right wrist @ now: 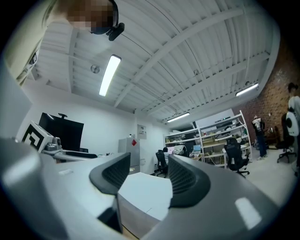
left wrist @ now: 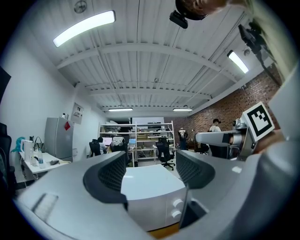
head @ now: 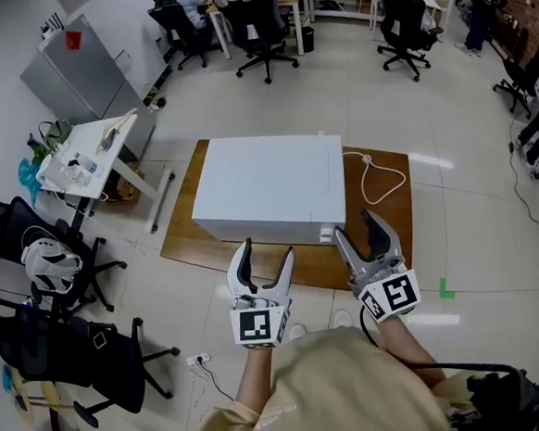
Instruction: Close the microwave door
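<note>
Microwave [head: 272,186] sits on a wooden board [head: 179,228] on the floor, with its front face toward the person. A white cord [head: 403,177] loops on the board behind its right rear corner. Left gripper [head: 267,249] is held just short of the front face, left of centre, and does not touch it. Its jaws stand well apart with nothing between them. In the left gripper view the microwave shows through the gap between the pads [left wrist: 110,176], further out, with two knobs [left wrist: 176,204] at the right of its front. The door [left wrist: 143,211] looks flush with the body there (the seam itself is too small to judge). Right gripper [head: 354,224] is at the front right corner of the microwave. In the head view its fingertips overlap that corner, but contact cannot be confirmed. Its jaws also stand apart, with a narrower gap than the left's, and they clamp nothing. The right gripper view shows the microwave's top and one side face through that gap, beyond the pads. Both grippers point toward the microwave, tilted slightly upward, side by side and clear of each other.
</note>
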A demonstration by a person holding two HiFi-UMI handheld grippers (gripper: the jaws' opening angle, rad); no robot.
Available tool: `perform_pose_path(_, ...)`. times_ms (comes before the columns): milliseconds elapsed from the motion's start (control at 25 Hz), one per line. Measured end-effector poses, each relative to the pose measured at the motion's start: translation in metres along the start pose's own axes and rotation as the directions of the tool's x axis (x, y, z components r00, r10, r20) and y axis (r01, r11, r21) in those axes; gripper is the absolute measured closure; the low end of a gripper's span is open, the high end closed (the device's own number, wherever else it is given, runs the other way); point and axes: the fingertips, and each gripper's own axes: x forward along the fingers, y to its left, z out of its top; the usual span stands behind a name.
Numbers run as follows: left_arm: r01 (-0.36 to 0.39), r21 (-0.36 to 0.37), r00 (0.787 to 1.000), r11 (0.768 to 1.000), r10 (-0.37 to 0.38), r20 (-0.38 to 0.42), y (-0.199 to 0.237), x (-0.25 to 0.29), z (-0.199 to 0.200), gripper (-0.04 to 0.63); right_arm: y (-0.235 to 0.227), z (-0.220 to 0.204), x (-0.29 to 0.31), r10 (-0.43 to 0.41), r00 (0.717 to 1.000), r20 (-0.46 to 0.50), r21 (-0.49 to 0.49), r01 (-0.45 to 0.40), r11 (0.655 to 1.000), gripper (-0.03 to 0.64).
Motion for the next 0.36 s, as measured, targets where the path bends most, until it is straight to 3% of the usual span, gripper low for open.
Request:
perform_pose_path(240, -0.018, -0.003, 1.000, 1.000, 0.018, -0.012, 0.0062, 0.0008, 0.0005, 0.261, 0.0002, -0.0013, 0.0036, -0.001, 1.000, -0.004, 0.001, 0.001, 1.000, 0.374)
perform_pose_path(360, -0.019, -0.011, 0.996, 1.000, 0.018, -0.083, 0.0069, -0.0016, -0.0075, 0.261, -0.0007, -0.0044, 0.0047, 0.000, 1.000, -0.010, 0.002, 0.000, 1.000, 0.374)
